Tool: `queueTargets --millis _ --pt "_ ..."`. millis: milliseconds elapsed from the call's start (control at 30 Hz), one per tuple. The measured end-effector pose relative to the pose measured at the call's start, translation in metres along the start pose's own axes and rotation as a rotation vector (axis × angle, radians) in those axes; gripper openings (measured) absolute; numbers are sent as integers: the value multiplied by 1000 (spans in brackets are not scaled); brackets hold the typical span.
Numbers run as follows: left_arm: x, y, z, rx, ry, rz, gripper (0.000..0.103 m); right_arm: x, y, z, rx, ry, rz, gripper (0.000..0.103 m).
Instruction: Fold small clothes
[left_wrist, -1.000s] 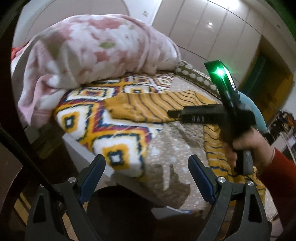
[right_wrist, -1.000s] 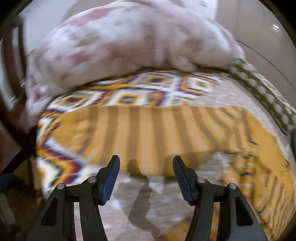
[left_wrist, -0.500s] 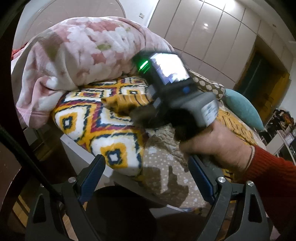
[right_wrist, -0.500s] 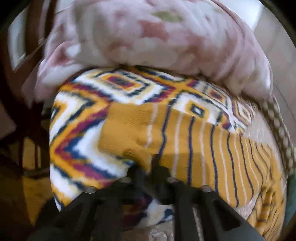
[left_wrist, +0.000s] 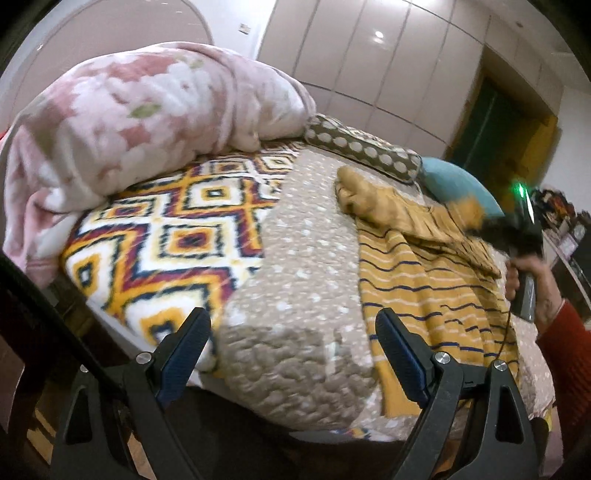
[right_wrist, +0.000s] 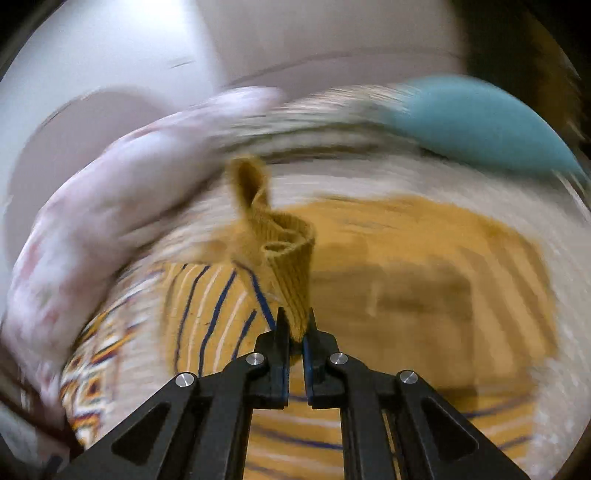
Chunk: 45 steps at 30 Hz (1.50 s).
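A mustard-yellow sweater (left_wrist: 424, 291) with thin blue and white stripes lies on the right part of the bed. One sleeve (left_wrist: 399, 210) is drawn across its body towards the right. My right gripper (right_wrist: 295, 326) is shut on that sleeve's ribbed cuff (right_wrist: 284, 254), lifted above the sweater body (right_wrist: 424, 266). In the left wrist view the right gripper's body (left_wrist: 517, 236) shows at the far right, held by a hand in a red sleeve. My left gripper (left_wrist: 295, 343) hangs open at the bed's near edge, left of the sweater hem, with nothing between its fingers.
The bed carries a beige dotted quilt (left_wrist: 306, 258), a geometric patterned blanket (left_wrist: 177, 236) and a heaped pink floral blanket (left_wrist: 129, 122) at the back left. A dotted bolster (left_wrist: 362, 151) and a teal cushion (left_wrist: 458, 184) lie behind the sweater. White wardrobe doors (left_wrist: 369, 55) stand beyond.
The right gripper shut on the sleeve cuff over the patterned blanket at the left, then swept it fast to the right across the sweater. The left gripper shifted slightly and stayed open.
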<state>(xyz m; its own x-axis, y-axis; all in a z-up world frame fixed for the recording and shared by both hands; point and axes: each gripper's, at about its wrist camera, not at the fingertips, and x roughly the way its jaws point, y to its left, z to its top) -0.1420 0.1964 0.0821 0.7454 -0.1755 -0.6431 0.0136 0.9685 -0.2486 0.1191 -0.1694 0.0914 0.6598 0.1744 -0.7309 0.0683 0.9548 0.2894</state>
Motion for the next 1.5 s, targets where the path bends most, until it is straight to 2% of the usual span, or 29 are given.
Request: queueTargets --millis 67,133,167,200,267,367,400,433,533,567,667,733,833,900,1000,1033,1067,1100,1133,1167,1233,1267,1300,1333,1400,1500 --pt "10 -12 4 20 20 -9 90 5 -63 -6 100 15 -106 7" --pt "18 -23 8 31 41 -23 90 10 -110 -15 185 44 -150 7" --pt "22 -28 9 36 53 -31 90 9 -128 -19 232 48 -136 8" --pt "26 -35 11 45 65 -38 90 5 -144 -21 277 36 -86 8" --pt "32 -45 11 65 78 -36 90 -3 -157 -24 319 18 -24 13" --pt "52 -58 12 96 116 -7 90 -22 -164 -24 301 -7 -21 21" --pt "59 -58 13 94 132 -5 90 -31 -169 -21 292 -16 -21 27" --pt "66 -59 13 87 149 -10 90 -42 -175 -21 285 -18 -21 33" --pt "86 -59 14 58 212 -47 90 -68 -193 -25 235 13 -21 38" --pt "94 -60 15 50 229 -69 90 -78 -196 -30 206 28 -33 38" --pt "111 -65 14 49 267 -127 90 -111 -205 -52 75 77 -148 40" --pt "123 -68 13 38 292 -164 90 -127 -211 -76 69 104 -82 42" --pt "136 -76 11 19 305 -192 90 -132 -208 -124 126 171 152 42" --pt "137 -83 8 4 319 -238 90 -125 -195 -150 128 202 228 42" --pt "132 -95 -1 -4 335 -289 87 -115 -168 -181 89 187 258 44" --pt "130 -102 -7 31 324 -261 79 -115 -159 -186 74 146 246 44" --pt "129 -106 -9 55 323 -239 62 -115 -154 -189 75 131 251 44" --pt "127 -112 -12 87 320 -195 52 -112 -150 -191 91 116 269 44" --pt "125 -115 -12 99 317 -163 30 -110 -148 -194 124 100 299 44" --pt "126 -114 -10 86 331 -162 8 -108 -146 -197 155 94 332 44" --pt "125 -109 -3 35 355 -181 8 -104 -138 -201 161 72 316 40" --pt "119 -107 3 25 343 -157 8 -105 -135 -200 145 73 303 35" --pt "113 -105 5 33 332 -143 8 -106 -135 -199 142 85 298 17" --pt "106 -103 6 41 319 -132 8 -108 -138 -198 162 100 310 12" --pt "86 -95 6 51 297 -112 7 -115 -144 -201 191 103 317 11" --pt "64 -79 -4 17 307 -127 8 -136 -151 -217 205 115 310 10"
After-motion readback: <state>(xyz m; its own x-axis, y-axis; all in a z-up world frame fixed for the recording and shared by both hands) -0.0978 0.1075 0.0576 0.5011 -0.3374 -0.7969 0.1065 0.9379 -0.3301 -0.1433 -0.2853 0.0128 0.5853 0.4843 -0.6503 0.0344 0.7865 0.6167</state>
